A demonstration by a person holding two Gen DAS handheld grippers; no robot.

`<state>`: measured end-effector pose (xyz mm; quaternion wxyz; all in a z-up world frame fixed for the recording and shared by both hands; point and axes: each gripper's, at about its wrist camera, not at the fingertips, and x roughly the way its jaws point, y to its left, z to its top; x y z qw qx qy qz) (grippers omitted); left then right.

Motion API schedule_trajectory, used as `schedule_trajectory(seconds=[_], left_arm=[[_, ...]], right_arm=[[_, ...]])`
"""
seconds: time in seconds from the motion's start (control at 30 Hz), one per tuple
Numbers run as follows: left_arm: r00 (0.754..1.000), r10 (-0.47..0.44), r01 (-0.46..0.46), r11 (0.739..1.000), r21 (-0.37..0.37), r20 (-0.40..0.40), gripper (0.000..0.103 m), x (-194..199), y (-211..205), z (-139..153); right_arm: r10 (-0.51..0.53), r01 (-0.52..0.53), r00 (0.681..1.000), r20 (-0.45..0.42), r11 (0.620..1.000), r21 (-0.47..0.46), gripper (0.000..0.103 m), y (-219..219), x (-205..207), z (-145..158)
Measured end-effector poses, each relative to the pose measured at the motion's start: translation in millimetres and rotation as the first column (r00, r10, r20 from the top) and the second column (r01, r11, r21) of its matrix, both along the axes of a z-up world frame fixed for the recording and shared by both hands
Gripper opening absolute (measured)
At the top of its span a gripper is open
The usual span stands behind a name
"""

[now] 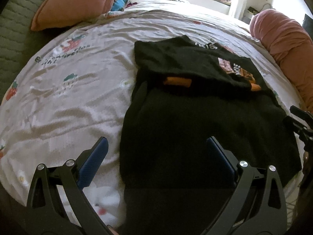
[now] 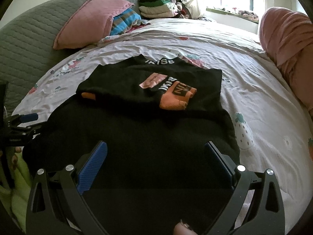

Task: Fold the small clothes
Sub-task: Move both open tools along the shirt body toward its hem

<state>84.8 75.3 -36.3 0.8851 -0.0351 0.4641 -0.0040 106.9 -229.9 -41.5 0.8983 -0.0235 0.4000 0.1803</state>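
Note:
A black garment (image 1: 195, 121) (image 2: 137, 129) lies spread on the bed, its upper part folded over so orange cuffs (image 2: 176, 96) (image 1: 177, 81) and white lettering show. My left gripper (image 1: 156, 143) is open low over the garment's near left edge, one blue pad (image 1: 93, 160) over the sheet and the other over the black cloth. My right gripper (image 2: 155, 146) hangs open over the garment's near part with nothing between its pads. The right gripper shows at the right rim of the left wrist view (image 1: 301, 123); the left one at the left rim of the right wrist view (image 2: 21, 125).
The bedsheet (image 1: 78, 101) (image 2: 254, 90) is white with strawberry prints. A pink pillow (image 2: 90, 21) (image 1: 74, 4) and striped blue cloth (image 2: 125, 21) lie at the head, folded clothes (image 2: 158, 5) behind them. A pink rolled blanket (image 2: 287, 45) (image 1: 283, 45) lies right. A fingertip (image 2: 182, 229) shows below.

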Motion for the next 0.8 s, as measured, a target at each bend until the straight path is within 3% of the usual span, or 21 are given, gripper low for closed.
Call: schedule_trajectory(seconds=[0.47, 0.8], left_arm=[[0.999, 0.011, -0.013, 0.999, -0.052, -0.05, 0.094, -27, 12, -8], [0.995, -0.014, -0.003, 0.984, -0.176, -0.099, 0.093, -50, 22, -19]], right_arm=[[-0.022, 0.022, 1.0, -0.005, 1.0, -0.02, 0.098, -17, -10, -1], [-0.027, 0.027, 1.0, -0.013, 0.999, -0.03, 0.098, -25, -18, -4]])
